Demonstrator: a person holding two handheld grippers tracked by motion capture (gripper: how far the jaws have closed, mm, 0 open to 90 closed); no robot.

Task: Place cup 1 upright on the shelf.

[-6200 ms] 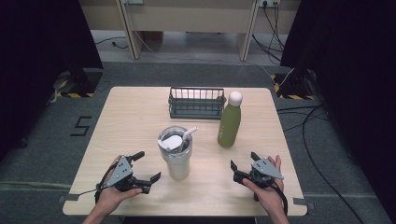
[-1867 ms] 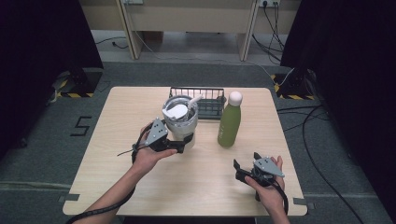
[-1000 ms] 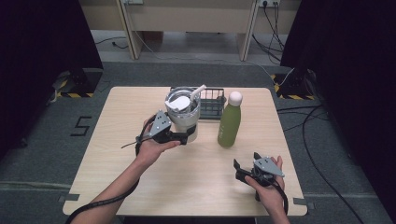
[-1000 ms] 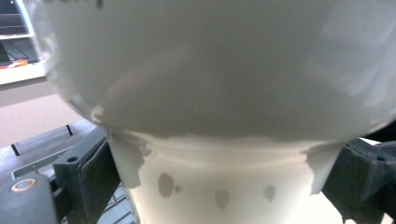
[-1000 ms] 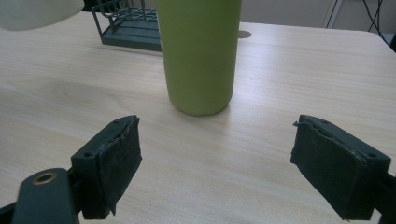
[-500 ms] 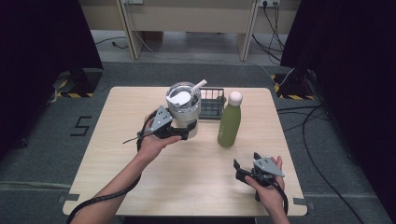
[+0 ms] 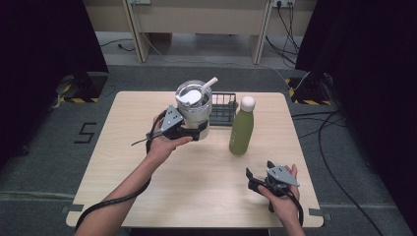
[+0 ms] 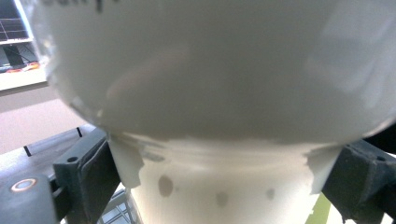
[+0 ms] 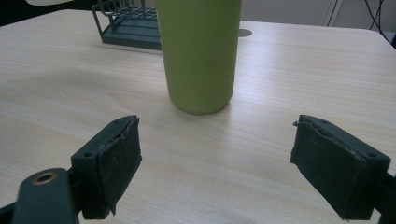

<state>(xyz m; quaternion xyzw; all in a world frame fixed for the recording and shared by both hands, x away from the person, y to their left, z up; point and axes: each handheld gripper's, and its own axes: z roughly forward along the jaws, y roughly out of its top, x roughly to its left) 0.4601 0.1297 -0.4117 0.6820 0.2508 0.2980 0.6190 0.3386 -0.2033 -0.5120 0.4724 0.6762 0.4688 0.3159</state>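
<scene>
Left claw (image 7: 196,132) clamps the upright steel tumbler (image 7: 193,109), straw (image 7: 210,82) tipped toward 2 o'clock, above the surface (image 7: 147,187) beside the wire rack (image 7: 223,108); right claw (image 7: 255,181) rests released.

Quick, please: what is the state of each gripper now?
Left gripper: closed on the tumbler.
Right gripper: open, holding nothing.

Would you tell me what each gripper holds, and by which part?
The left gripper clamps the tumbler by its narrow lower body; the right gripper holds nothing.
</scene>
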